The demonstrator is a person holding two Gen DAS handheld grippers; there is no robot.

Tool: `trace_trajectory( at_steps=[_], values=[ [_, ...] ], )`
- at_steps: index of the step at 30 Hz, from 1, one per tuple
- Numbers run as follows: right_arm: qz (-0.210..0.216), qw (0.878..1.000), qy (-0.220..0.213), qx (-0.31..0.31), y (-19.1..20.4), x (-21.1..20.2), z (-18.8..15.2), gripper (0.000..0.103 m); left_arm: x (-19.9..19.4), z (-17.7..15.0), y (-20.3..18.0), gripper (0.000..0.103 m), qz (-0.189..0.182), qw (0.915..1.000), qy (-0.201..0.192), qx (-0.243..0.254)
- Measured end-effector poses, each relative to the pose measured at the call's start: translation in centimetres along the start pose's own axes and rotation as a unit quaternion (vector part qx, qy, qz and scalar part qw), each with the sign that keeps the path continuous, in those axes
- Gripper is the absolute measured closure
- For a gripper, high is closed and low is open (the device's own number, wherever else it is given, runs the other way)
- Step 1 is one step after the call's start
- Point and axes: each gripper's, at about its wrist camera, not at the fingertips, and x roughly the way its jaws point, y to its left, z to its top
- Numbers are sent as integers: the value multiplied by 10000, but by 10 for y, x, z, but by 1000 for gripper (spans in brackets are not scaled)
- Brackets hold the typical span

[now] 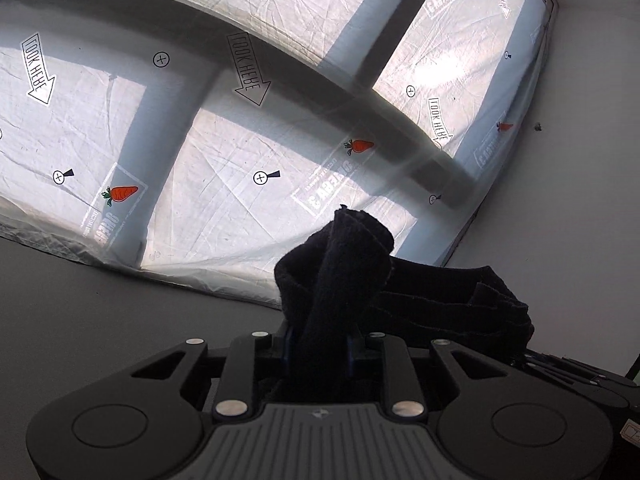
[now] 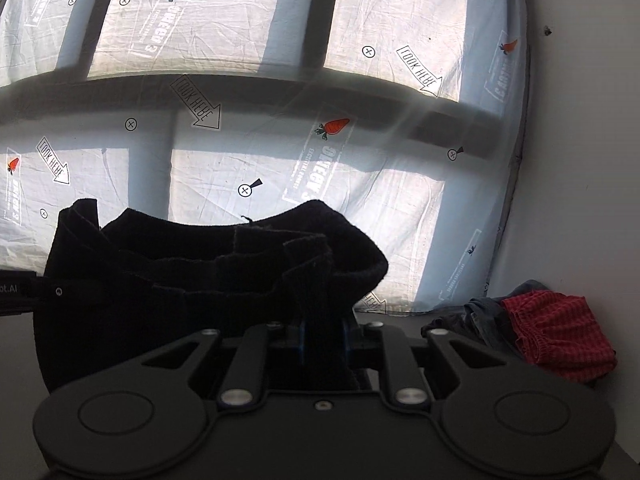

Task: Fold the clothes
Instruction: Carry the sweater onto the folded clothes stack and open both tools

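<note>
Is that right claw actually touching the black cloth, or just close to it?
Touching. In the right wrist view the black cloth runs down between the right claw's two fingers, which are closed on it.

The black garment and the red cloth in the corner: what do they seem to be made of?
Black garment: probably a thick, matte knit or fleece; its edges look fuzzy and a stitched hem shows. Red cloth: likely thin woven cotton, with a fine check and a gathered, elastic-looking edge.
</note>
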Motion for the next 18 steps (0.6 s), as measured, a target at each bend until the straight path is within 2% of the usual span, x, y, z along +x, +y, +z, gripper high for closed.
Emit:
trace_trajectory(
  at_steps=[7, 13, 18],
  values=[
    [-234, 9987, -332, 305, -102, -15, -19, 86, 33, -30, -96, 78, -147, 9997, -93, 188],
    [-148, 9962, -701, 486, -235, 1, -39, 86, 84, -74, -213, 78, -43, 9989, -319, 354],
    [-380, 9942, -910, 426, -332, 14, -39, 86, 130, -106, -305, 78, -253, 9992, -194, 226]
  ],
)
